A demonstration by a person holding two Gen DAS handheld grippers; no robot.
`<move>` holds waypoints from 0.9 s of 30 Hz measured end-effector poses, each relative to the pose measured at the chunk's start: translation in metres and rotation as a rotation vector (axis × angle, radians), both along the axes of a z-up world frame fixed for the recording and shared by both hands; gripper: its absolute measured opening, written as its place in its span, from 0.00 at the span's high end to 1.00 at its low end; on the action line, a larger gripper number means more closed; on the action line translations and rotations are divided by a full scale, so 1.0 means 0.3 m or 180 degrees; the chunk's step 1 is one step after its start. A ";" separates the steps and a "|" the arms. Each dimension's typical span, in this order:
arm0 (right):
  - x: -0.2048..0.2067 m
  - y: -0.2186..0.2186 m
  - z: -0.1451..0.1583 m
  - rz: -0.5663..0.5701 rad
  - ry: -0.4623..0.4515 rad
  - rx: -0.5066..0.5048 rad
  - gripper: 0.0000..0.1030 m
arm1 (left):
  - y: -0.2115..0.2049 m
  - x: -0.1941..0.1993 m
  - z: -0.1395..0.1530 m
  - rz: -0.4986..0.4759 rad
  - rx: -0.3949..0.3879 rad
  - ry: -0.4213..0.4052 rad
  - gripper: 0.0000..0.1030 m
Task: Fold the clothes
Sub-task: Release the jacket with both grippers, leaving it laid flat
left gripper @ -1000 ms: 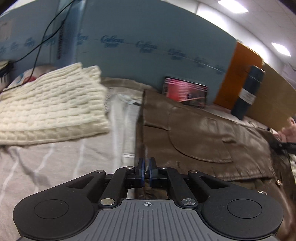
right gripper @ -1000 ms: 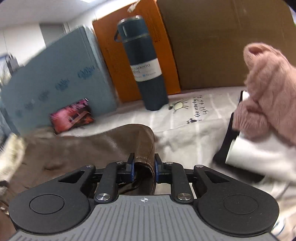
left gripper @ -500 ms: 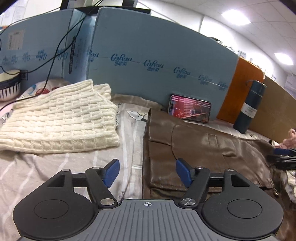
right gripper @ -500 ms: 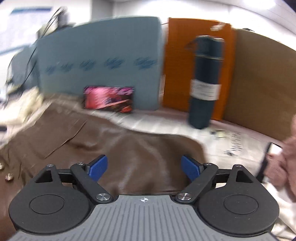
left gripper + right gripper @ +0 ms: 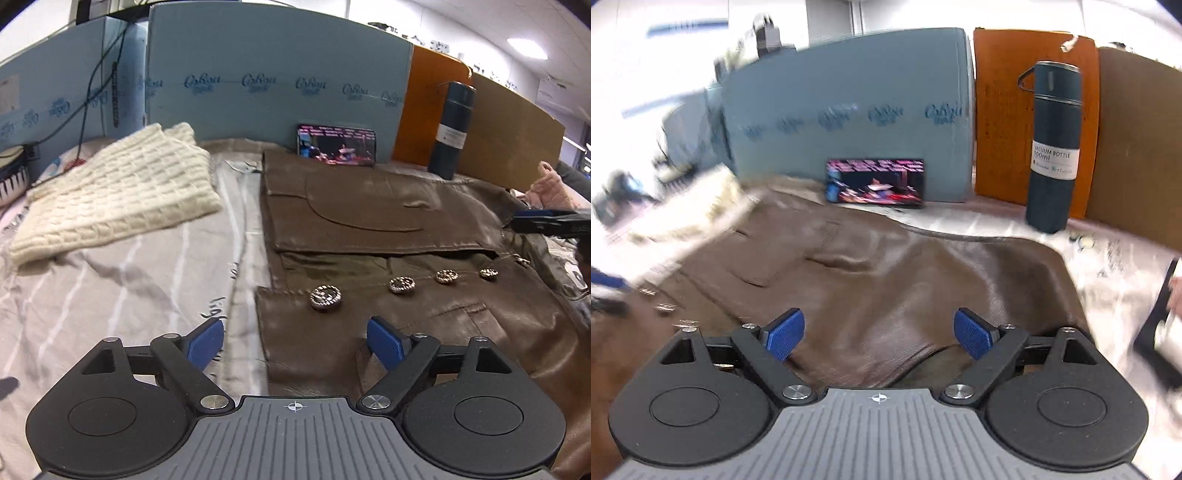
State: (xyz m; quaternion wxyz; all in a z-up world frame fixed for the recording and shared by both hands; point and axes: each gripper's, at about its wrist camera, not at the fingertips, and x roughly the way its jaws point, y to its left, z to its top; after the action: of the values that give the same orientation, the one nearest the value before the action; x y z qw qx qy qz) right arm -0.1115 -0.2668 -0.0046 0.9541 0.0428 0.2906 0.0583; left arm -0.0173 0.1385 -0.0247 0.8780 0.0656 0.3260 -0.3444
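A brown leather jacket (image 5: 369,214) lies spread on the striped bedsheet (image 5: 110,280), its far half folded over toward me, with a row of metal buttons (image 5: 400,284) showing. My left gripper (image 5: 295,345) hovers open over the jacket's near left corner, holding nothing. In the right wrist view the same jacket (image 5: 886,280) fills the middle, and my right gripper (image 5: 879,334) stands open above its folded edge, empty. The right gripper's blue fingertips (image 5: 535,214) also peek in at the far right of the left wrist view.
A folded cream knit sweater (image 5: 114,192) lies to the left. A phone with a lit screen (image 5: 336,144) leans on the blue foam board (image 5: 273,85). A dark vacuum bottle (image 5: 1052,147) stands before orange and brown boards. Pink fluffy clothing (image 5: 550,184) sits at far right.
Both grippers let go of the jacket and opened, then pulled back toward me. The jacket's far half now lies folded over, and the buttoned front has come into view.
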 end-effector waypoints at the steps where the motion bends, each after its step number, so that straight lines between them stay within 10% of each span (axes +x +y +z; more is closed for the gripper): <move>1: -0.027 0.007 0.003 0.0043 -0.0013 0.0077 0.15 | -0.009 -0.003 -0.002 -0.0027 0.0001 -0.0008 0.15; 9: -0.154 0.078 -0.040 0.0108 0.0115 0.0094 0.12 | -0.073 -0.034 -0.010 -0.0247 -0.0004 -0.0118 0.23; 11: -0.163 0.074 -0.046 0.0031 0.0112 0.0120 0.12 | -0.077 -0.052 -0.010 -0.0271 0.0031 -0.0230 0.63; 16: -0.167 0.080 -0.041 0.0026 0.0055 0.0176 0.12 | -0.091 -0.085 -0.009 -0.0182 0.0182 -0.0527 0.97; 23: -0.143 0.104 -0.032 0.0003 0.0029 0.0035 0.13 | -0.120 -0.085 0.057 -0.0078 0.0042 -0.1026 0.98; 27: -0.140 0.108 -0.038 -0.0013 0.0061 -0.0038 0.13 | -0.147 -0.011 0.036 -0.0033 0.0166 -0.0873 0.98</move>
State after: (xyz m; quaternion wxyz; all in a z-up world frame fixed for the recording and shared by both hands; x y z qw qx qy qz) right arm -0.1536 -0.2344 -0.0160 0.9516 0.0382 0.2999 0.0542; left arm -0.0204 0.0944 -0.0140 0.9105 0.1365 0.2115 -0.3281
